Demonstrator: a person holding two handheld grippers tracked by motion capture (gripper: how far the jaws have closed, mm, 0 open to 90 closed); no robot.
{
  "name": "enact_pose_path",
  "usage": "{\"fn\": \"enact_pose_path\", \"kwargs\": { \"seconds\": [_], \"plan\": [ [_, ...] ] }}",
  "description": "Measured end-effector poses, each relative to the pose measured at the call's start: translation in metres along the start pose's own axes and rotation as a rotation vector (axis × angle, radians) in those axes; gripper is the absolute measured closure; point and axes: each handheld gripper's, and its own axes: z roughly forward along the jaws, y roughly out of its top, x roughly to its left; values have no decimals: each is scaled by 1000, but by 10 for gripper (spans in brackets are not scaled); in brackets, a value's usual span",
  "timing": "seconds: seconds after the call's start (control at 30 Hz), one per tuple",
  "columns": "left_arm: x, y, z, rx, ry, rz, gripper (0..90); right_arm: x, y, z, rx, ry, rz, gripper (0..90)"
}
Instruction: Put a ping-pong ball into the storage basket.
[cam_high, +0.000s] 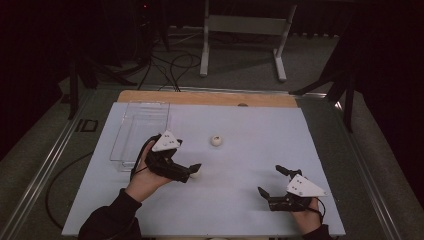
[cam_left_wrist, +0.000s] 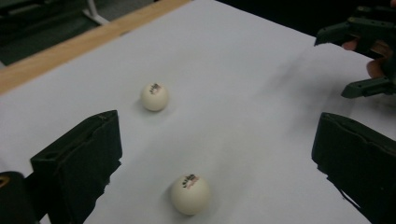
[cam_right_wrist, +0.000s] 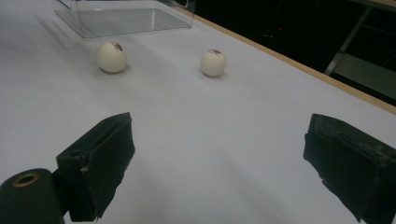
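Two white balls with small printed marks lie on the white table sheet (cam_high: 260, 140). The near ball (cam_high: 195, 174) (cam_left_wrist: 189, 194) lies between the wide-apart jaws of my left gripper (cam_high: 192, 171) (cam_left_wrist: 218, 140), touching neither jaw. The far ball (cam_high: 216, 141) (cam_left_wrist: 154, 96) rests alone past it, toward the table's middle. My right gripper (cam_high: 271, 181) (cam_right_wrist: 219, 144) hovers low at the front right, open with nothing between its jaws. It looks across the sheet at both balls (cam_right_wrist: 111, 56) (cam_right_wrist: 214, 62).
A clear plastic box (cam_high: 140, 131) (cam_right_wrist: 121, 18) stands at the back left of the sheet, just behind my left hand. A wooden strip (cam_high: 210, 98) runs along the table's far edge. Cables and a stand's legs lie on the floor beyond.
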Motion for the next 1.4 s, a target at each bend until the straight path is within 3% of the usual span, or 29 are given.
{"fn": "enact_pose_path", "kwargs": {
  "seconds": [0.23, 0.47, 0.57, 0.7, 0.9, 1.4],
  "plan": [
    [-5, -6, 13, -7, -12, 12, 29, 0, 0, 0, 3, 0, -2, 86],
    [-5, -18, 29, 16, 5, -8, 31, 0, 0, 0, 3, -7, -6, 86],
    [-5, -24, 36, 43, 28, 15, 30, 0, 0, 0, 4, -4, -10, 86],
    [-2, -35, 48, 100, 30, -2, 39, 0, 0, 0, 6, -2, -8, 86],
    [2, -44, 55, 106, 9, -42, 45, 0, 0, 1, 12, 8, -7, 86],
    [6, -54, 74, 216, 36, -62, 122, 1, 0, 1, 19, 8, -12, 86]
  ]
}}
